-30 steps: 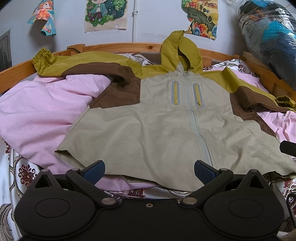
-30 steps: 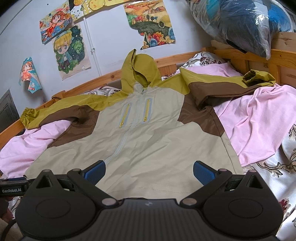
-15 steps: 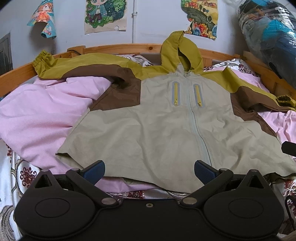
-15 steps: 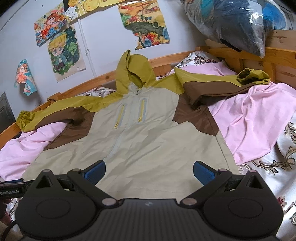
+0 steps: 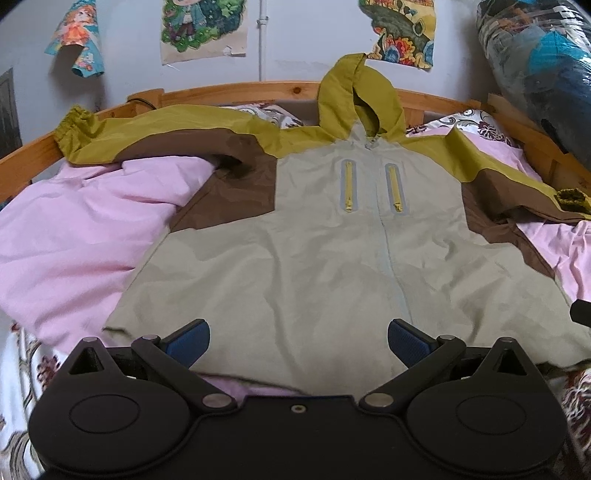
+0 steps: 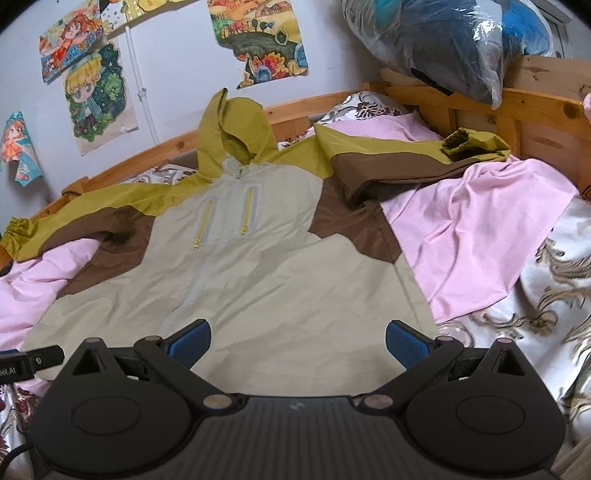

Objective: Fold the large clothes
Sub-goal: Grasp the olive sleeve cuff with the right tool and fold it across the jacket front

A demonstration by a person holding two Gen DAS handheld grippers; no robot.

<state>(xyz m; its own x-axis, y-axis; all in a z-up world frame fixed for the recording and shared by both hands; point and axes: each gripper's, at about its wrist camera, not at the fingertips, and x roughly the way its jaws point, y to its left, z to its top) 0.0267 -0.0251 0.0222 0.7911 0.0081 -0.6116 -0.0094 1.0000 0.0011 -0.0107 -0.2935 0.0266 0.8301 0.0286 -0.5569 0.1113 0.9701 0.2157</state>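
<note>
A hooded jacket [image 5: 314,251], beige with brown and olive sleeves, lies spread front-up on the bed, hood toward the wall, both sleeves stretched out sideways. It also shows in the right wrist view [image 6: 266,266]. My left gripper [image 5: 298,341] is open and empty just above the jacket's bottom hem, left of the zip. My right gripper [image 6: 298,341] is open and empty above the hem on the jacket's right half. The other gripper's tip shows at the left edge of the right wrist view [image 6: 33,360].
A pink sheet [image 5: 74,236] lies under the jacket on a patterned bedcover [image 6: 546,295]. A wooden bed frame [image 5: 236,90] runs around the back and sides. A plastic-wrapped bundle [image 6: 443,44] sits on the right rail. Posters hang on the wall [image 5: 199,33].
Both grippers have moved slightly forward over the jacket's hem; the jacket fills a little more of each view. Both stay open. The jacket has not moved.
</note>
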